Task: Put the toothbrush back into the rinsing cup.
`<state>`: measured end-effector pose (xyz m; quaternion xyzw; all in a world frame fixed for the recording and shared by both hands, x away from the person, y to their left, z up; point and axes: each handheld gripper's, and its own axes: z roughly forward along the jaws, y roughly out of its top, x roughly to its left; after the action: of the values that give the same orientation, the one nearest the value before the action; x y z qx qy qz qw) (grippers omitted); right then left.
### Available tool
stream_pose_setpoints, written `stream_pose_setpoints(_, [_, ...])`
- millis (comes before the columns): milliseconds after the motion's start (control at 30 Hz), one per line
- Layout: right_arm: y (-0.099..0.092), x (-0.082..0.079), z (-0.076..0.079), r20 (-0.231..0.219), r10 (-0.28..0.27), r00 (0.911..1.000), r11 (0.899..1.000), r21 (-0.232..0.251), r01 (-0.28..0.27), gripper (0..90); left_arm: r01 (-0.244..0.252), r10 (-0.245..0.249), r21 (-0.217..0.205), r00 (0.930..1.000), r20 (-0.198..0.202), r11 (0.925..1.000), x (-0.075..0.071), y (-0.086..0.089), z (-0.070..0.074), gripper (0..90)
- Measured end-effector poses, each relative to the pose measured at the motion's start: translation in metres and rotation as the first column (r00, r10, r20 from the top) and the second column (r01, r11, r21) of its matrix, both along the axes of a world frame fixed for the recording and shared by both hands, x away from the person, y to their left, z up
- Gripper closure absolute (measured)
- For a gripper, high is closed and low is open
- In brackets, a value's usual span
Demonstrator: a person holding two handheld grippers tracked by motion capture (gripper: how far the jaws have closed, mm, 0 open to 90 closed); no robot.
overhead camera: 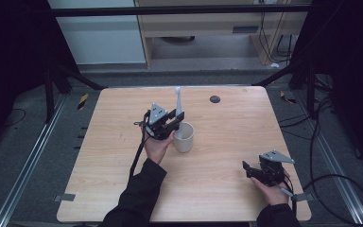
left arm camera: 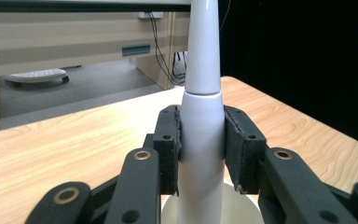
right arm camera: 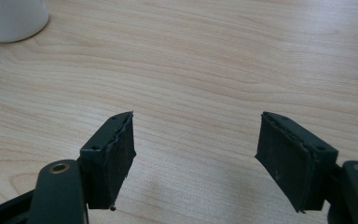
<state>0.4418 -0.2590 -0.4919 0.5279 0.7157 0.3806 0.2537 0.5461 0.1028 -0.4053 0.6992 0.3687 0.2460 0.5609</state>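
A light wooden table seen from above, with a person's black-sleeved forearms reaching in from the near edge. Near the table's middle stands a small white cylindrical cup. The left gripper is just beside the cup, its black jaws pinching the body of a white electric toothbrush — the brush stands upright, its lower end down inside the cup, its slim neck rising above the gripper. In the left gripper view both pads press against the toothbrush's white handle. The right gripper rests low over the table's near right corner, well apart from the cup — its jaws spread wide over bare wood.
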Motion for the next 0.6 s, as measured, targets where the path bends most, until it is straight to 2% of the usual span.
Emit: stream_pose_setpoints(600, [0.001, 0.0, 0.0, -0.001, -0.001, 1.0, 1.0, -0.004, 0.001, 27.5, 0.017, -0.016, 0.043, 0.9991, -0.038, 0.9989, -0.006, 0.002, -0.026, 67.4])
